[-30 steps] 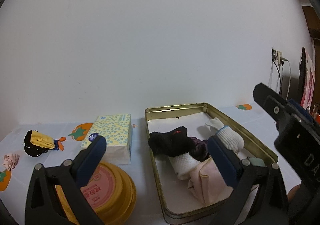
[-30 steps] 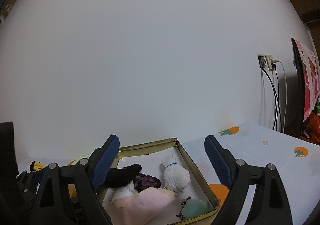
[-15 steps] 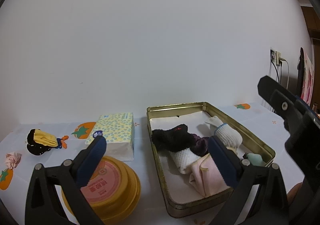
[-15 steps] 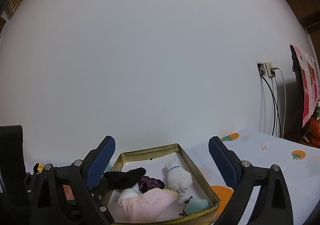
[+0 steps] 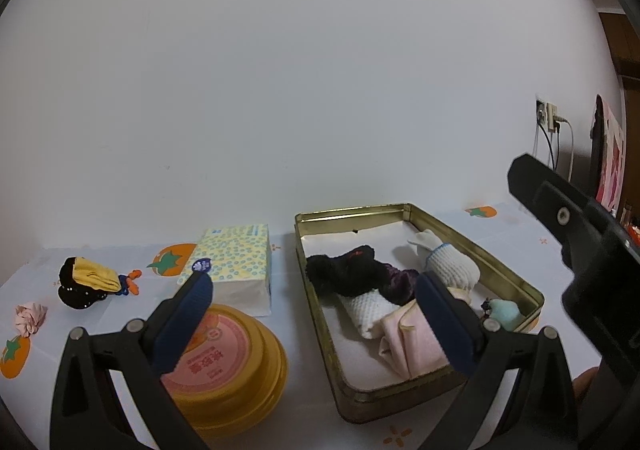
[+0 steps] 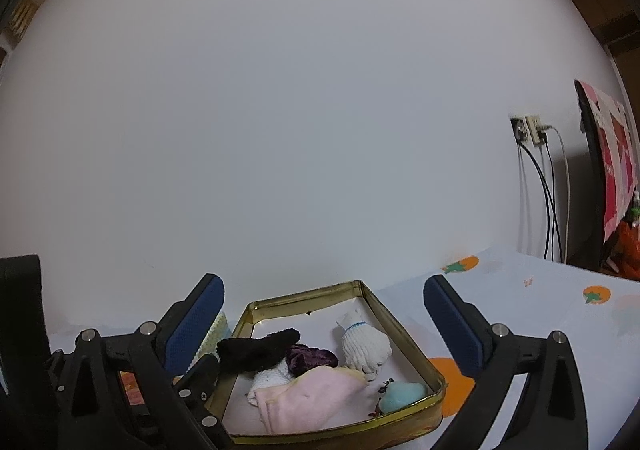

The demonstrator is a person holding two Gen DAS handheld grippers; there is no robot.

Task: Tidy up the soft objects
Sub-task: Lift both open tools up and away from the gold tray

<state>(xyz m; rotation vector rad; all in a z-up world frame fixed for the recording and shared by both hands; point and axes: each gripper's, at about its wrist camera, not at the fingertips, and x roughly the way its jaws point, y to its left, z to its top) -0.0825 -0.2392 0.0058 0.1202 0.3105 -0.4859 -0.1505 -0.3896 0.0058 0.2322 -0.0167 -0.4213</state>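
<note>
Items left outside the gold rectangular metal tin (image 5: 516, 278), a black-and-yellow soft toy (image 5: 86, 282) and a crumpled pink cloth (image 5: 30, 317), are found at ten o'clock of the left gripper (image 5: 312, 324). Its jaws are held apart and empty, and it is judged nearer than the right gripper (image 6: 324, 326), whose empty jaws are opening above the tin.

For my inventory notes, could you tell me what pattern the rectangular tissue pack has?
The tissue pack has blue-green dots on pale yellow, clearest in the left wrist view.

Plain white wall (image 6: 300, 110) behind; 2 sockets (image 6: 528, 129) with dangling cables; table under a persimmon-print cloth (image 6: 552, 290).
</note>
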